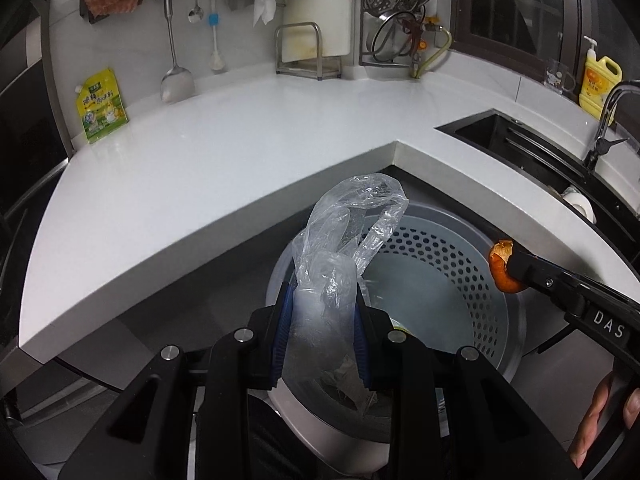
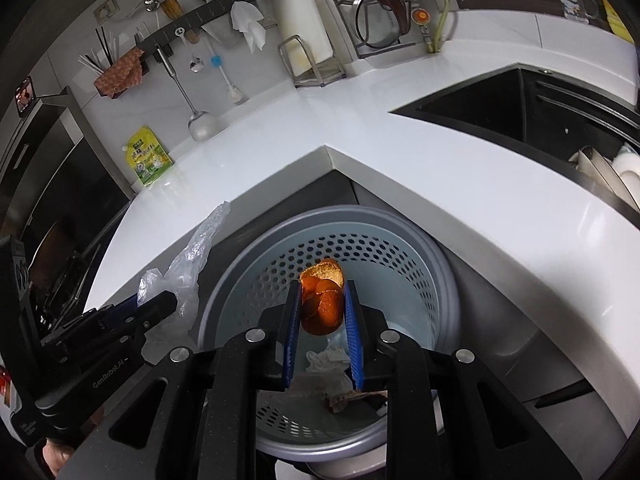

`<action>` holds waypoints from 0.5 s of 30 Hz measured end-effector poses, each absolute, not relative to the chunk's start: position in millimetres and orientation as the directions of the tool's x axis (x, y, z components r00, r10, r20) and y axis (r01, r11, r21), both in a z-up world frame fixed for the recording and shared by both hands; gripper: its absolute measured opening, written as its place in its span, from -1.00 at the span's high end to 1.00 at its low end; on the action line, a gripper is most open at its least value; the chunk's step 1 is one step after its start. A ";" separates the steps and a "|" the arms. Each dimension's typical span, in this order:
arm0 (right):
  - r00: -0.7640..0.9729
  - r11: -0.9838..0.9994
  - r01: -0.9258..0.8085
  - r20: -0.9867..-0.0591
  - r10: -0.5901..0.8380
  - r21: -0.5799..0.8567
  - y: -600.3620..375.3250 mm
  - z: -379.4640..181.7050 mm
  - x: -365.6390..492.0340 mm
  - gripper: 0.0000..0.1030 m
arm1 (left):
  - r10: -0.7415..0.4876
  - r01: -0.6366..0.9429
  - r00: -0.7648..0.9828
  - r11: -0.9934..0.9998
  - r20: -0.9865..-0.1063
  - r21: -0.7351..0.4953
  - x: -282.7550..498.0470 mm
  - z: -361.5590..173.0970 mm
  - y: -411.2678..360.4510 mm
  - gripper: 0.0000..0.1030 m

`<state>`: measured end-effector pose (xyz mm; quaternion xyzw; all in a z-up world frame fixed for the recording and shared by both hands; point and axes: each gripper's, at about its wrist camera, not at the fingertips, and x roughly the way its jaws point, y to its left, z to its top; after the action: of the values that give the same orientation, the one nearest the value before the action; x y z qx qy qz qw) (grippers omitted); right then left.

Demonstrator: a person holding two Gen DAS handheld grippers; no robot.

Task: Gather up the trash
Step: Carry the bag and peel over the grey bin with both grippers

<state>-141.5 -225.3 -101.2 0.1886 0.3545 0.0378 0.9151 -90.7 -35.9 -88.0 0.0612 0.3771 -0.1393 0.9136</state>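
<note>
A crumpled clear plastic bag (image 1: 340,256) stands up between the blue pads of my left gripper (image 1: 322,300), which is shut on it. From the right wrist the same plastic bag (image 2: 192,256) and left gripper (image 2: 160,304) show at the left. My right gripper (image 2: 322,300) is shut on a piece of orange peel (image 2: 322,304); it enters the left wrist view at the right as the right gripper (image 1: 510,266) with the orange peel (image 1: 502,266). Both hang over a grey perforated trash bin (image 2: 400,248), also the bin (image 1: 480,280), on the floor inside the counter's corner. Crumpled tissue (image 2: 326,360) lies in it.
An L-shaped white counter (image 1: 224,160) wraps around the bin. A black sink (image 2: 500,108) with dishes is at the right. A green-yellow pouch (image 1: 102,106), hanging utensils, a cutting board (image 1: 320,8), a rack and a yellow bottle (image 1: 600,84) line the wall. A hand (image 1: 600,420) shows at lower right.
</note>
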 end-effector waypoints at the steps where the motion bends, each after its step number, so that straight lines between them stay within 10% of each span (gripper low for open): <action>1: 0.745 0.926 0.066 -0.636 0.203 0.373 -225.5 -102.4 -141.9 0.60 | -0.206 0.300 0.674 0.954 -0.710 0.008 -90.8 -90.4 -36.7 0.46; 15: 0.707 0.940 0.059 -0.679 0.199 0.336 -215.4 -122.7 -138.1 0.60 | -0.215 0.317 0.595 0.948 -0.774 -0.019 -88.1 -118.8 -45.8 0.46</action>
<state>-138.1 -215.4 -122.7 0.1688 0.3810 0.0385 0.9082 -88.1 -45.8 -118.8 0.0605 0.4245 -0.1493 0.8910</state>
